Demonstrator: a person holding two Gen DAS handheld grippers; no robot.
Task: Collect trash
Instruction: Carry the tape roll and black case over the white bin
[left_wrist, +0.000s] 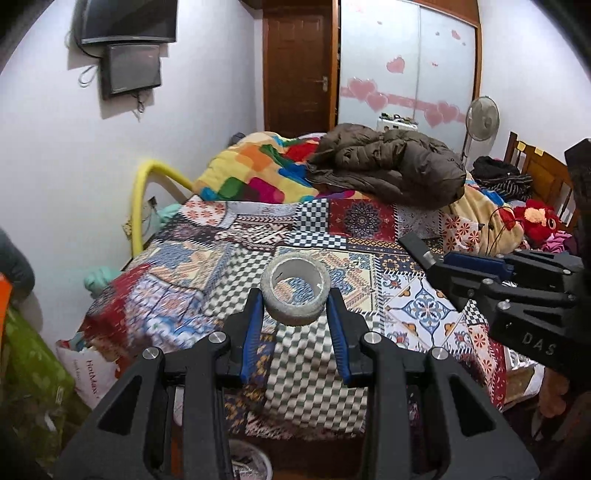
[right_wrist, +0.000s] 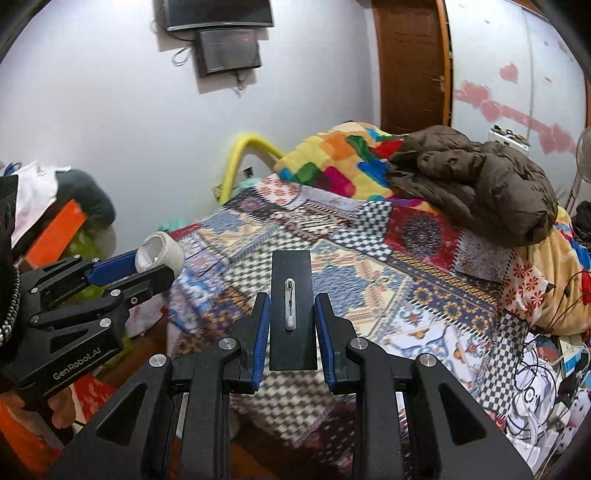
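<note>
Both hands are loaded above the bed (left_wrist: 303, 354): the left gripper (left_wrist: 294, 306) jaws clench a tape roll (left_wrist: 294, 286) hole-up, the right gripper (right_wrist: 291, 328) jaws grasp a dark flat case (right_wrist: 291, 295) pointing lengthwise ahead.

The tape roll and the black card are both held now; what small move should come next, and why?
Probably carry both away from the bed toward a bin. The left gripper is shut on the tape roll, and the right gripper is shut on the black card, both lifted above the quilt. No bin shows clearly, so finding one comes first.
</note>
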